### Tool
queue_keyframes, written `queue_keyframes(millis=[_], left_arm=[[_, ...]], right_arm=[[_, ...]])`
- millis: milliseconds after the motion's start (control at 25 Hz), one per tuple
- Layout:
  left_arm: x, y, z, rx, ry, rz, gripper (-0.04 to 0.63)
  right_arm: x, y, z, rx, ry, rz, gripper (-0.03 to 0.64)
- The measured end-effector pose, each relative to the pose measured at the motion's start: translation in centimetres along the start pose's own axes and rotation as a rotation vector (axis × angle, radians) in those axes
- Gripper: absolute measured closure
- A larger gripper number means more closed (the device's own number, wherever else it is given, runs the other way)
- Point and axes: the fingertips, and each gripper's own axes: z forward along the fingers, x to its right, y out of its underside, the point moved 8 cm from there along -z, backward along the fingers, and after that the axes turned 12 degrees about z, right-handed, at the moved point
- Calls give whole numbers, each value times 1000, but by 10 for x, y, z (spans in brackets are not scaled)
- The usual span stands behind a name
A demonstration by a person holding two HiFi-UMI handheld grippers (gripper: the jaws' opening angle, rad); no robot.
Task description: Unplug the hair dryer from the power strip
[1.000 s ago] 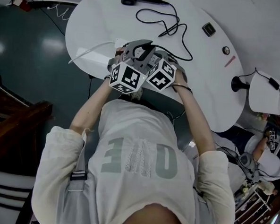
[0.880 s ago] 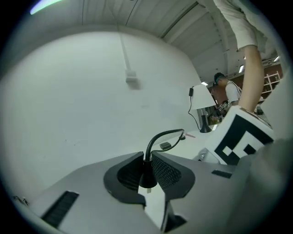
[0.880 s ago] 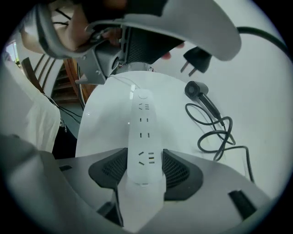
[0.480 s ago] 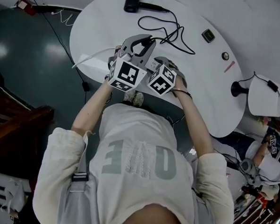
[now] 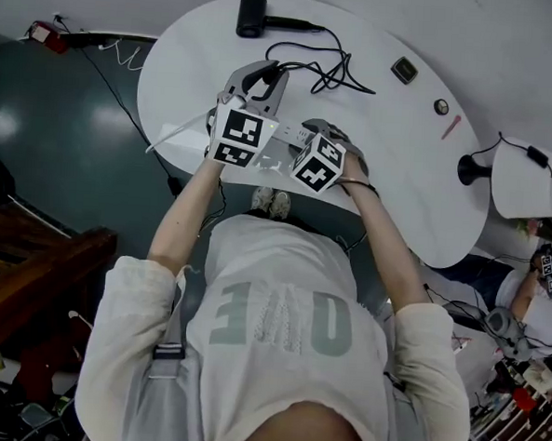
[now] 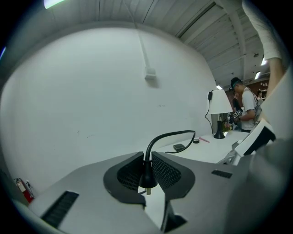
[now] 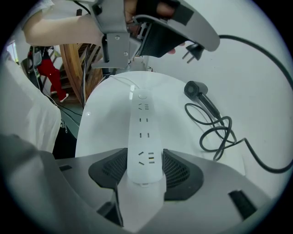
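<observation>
From my remote seat the biggest thing in view is the white round table [image 5: 402, 148], and the power strip [image 7: 145, 132] lies on it near the edge closest to the person, so I place everything else against that strip. The lamp [image 5: 517, 174], with its white shade and dark foot, stands well to the right of the strip at the table's rim. The hair dryer [image 5: 252, 14] lies on its side at the far edge, well beyond the strip, and its black cord [image 5: 332, 69] loops loosely on the tabletop between the dryer and the strip. The right gripper [image 7: 145, 167] points steeply down at the strip's near end, its jaws closed against the two long sides of the white body and pinning it to the table. The left gripper [image 6: 147, 170] is held up in the air above the strip's far end, roughly level, with its jaws narrowed onto the black plug [image 6: 147, 177], which they pinch just where the cord leaves it. The plug is out of the strip (its metal prongs show bare in the right gripper view). Right of the strip, well apart from it, sit a small dark rectangular thing [image 5: 404, 70], a small round thing [image 5: 441, 107] and a thin pinkish stick [image 5: 452, 128].
</observation>
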Motion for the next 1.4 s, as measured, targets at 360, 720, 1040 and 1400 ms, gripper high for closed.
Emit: queue_keyframes(millis=[360,720,1040,1400], left_arm=[[5,61,31,-222,16,-52,528],[22,86,45,-319,62,-4,528],[25,86,48,-316,88,-48,431],[19,89,32,-298,49,-104,374]], right_arm=[[-1,0,2,-7,6,10,373],[-1,-3,3,6,13,14,373],[-1,-1,3,23,20,19,371],[-1,-1,4,22,26,16,371]])
